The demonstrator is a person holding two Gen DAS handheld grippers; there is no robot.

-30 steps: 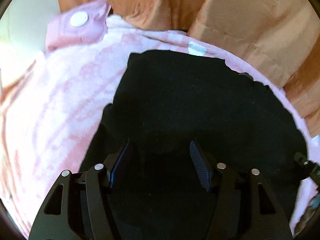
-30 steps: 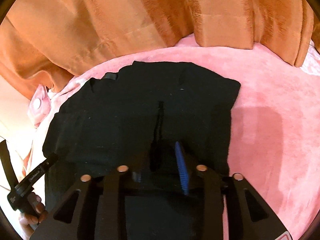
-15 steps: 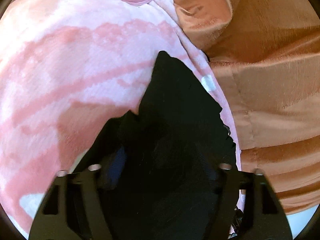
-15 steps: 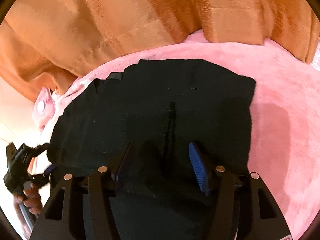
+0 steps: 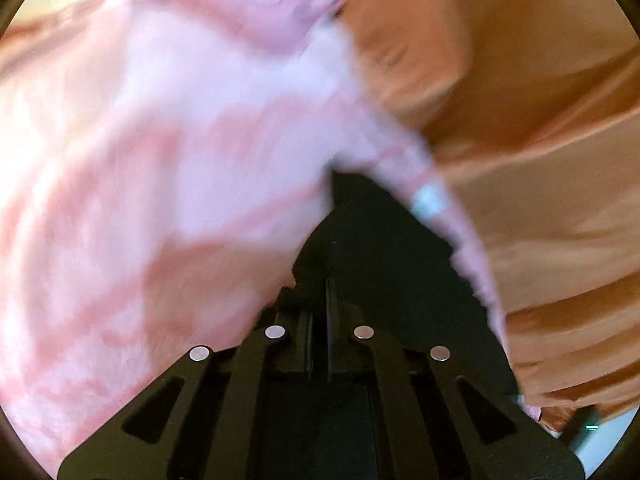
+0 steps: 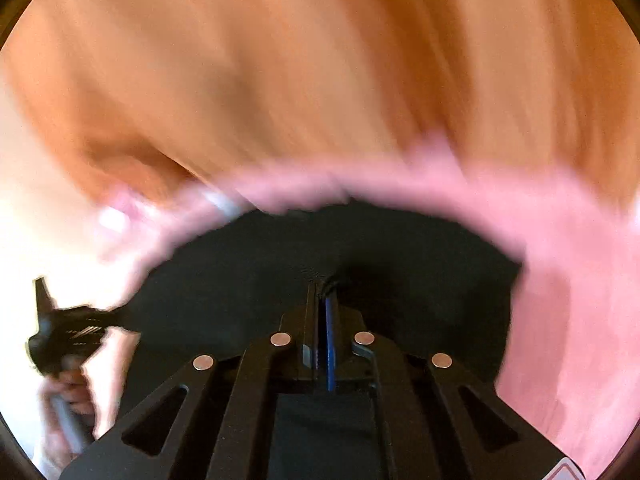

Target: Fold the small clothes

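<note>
At the far left of the right wrist view, a hand [image 6: 66,388] holds the left gripper [image 6: 116,314], small and blurry, at the left edge of the black cloth [image 6: 380,248]. Bottom middle of that view, the right gripper [image 6: 322,300] has its two fingers pressed together on a pinch of the cloth. The cloth spreads across the middle, lying on the pink blanket [image 6: 560,300], which fills the right side. Orange curtains [image 6: 320,60] fill the top.

Over in the left wrist view, the pink blanket [image 5: 140,200] covers the left side. Bottom middle, the left gripper [image 5: 318,300] is closed tight on the black cloth [image 5: 380,260]. Orange curtains [image 5: 520,100] hang on the right
</note>
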